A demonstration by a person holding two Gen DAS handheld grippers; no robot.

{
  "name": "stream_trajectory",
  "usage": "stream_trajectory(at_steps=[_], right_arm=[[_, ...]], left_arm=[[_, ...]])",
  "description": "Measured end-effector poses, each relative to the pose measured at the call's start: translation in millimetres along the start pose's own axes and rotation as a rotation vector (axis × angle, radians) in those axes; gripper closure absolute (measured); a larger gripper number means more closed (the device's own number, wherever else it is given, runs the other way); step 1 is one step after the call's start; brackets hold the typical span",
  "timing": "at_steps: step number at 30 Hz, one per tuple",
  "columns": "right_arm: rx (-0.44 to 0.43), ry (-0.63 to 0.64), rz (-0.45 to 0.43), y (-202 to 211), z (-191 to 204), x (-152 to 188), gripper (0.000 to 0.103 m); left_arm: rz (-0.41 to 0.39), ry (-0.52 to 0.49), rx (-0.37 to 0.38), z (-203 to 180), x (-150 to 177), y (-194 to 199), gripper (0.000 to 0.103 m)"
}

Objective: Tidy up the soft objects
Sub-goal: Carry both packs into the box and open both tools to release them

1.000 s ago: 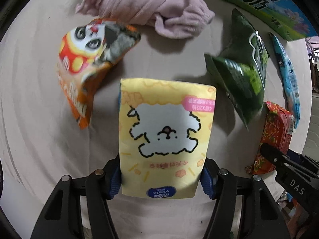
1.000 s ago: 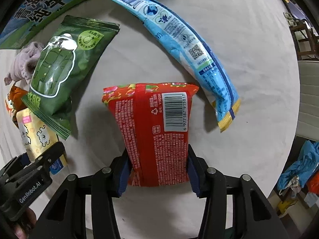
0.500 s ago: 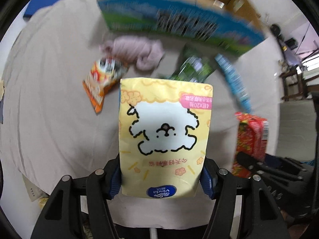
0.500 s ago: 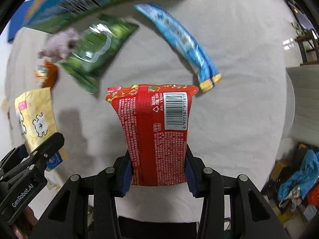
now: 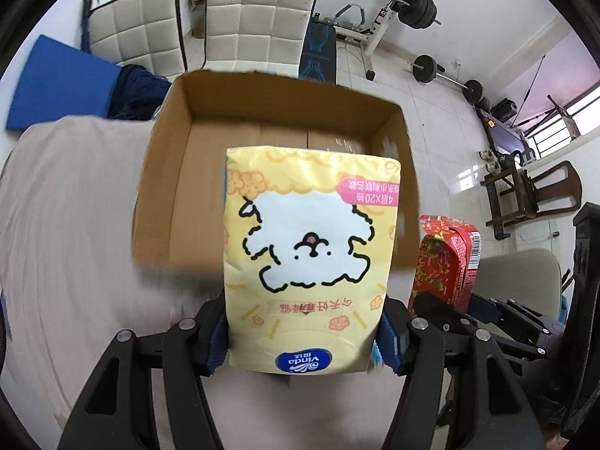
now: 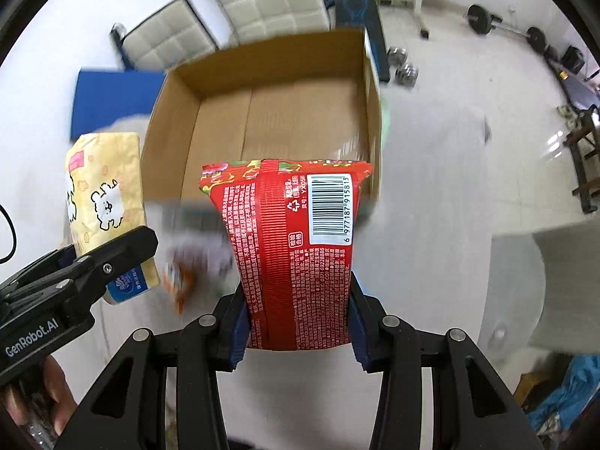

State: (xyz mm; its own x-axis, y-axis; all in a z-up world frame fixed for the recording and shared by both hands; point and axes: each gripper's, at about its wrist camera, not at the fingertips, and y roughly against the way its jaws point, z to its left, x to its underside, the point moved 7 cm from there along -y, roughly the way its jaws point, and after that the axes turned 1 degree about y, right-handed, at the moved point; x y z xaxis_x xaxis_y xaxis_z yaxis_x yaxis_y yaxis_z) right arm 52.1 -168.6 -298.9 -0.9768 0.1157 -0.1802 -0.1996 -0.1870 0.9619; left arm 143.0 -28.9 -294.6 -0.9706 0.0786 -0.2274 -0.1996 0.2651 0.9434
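My left gripper is shut on a yellow tissue pack with a white dog drawing, held in the air in front of an open, empty cardboard box. My right gripper is shut on a red packet with a barcode, also held up before the box. The red packet shows at the right of the left wrist view; the yellow pack shows at the left of the right wrist view.
The beige cloth-covered table lies below. A blurred orange snack bag lies on it. White padded chairs, a blue mat and gym weights stand on the floor beyond the box.
Both grippers have risen from the table with their packs and tilted up, so the open box and the room now fill the views; the other items on the table have dropped from sight.
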Motion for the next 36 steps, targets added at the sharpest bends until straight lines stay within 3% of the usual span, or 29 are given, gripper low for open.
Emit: stream_trajectory(at_steps=[5, 9, 15, 22, 29, 31, 36], right_arm=[[0.04, -0.022, 0.005, -49, 2, -69, 0.056], [0.069, -0.01, 0.04, -93, 6, -120, 0.056], [0.112, -0.017, 0.077, -149, -19, -162, 0.056], [0.115, -0.017, 0.093, -174, -23, -176, 0.056], [0.1, -0.01, 0.121, -199, -29, -183, 0.054], [0.103, -0.006, 0.129, -200, -32, -180, 0.043], [0.115, 0.001, 0.138, -199, -34, -172, 0.041]], left_arm=[[0.075, 0.014, 0.008, 3, -63, -26, 0.042], [0.149, 0.035, 0.041, 9, -90, -64, 0.042], [0.233, 0.047, 0.09, 0, -122, -98, 0.042], [0.278, 0.027, 0.125, -9, -129, -118, 0.042], [0.321, 0.063, 0.076, 4, -128, -123, 0.041], [0.321, 0.052, 0.056, 8, -123, -117, 0.04], [0.304, 0.052, 0.03, 20, -112, -98, 0.037]])
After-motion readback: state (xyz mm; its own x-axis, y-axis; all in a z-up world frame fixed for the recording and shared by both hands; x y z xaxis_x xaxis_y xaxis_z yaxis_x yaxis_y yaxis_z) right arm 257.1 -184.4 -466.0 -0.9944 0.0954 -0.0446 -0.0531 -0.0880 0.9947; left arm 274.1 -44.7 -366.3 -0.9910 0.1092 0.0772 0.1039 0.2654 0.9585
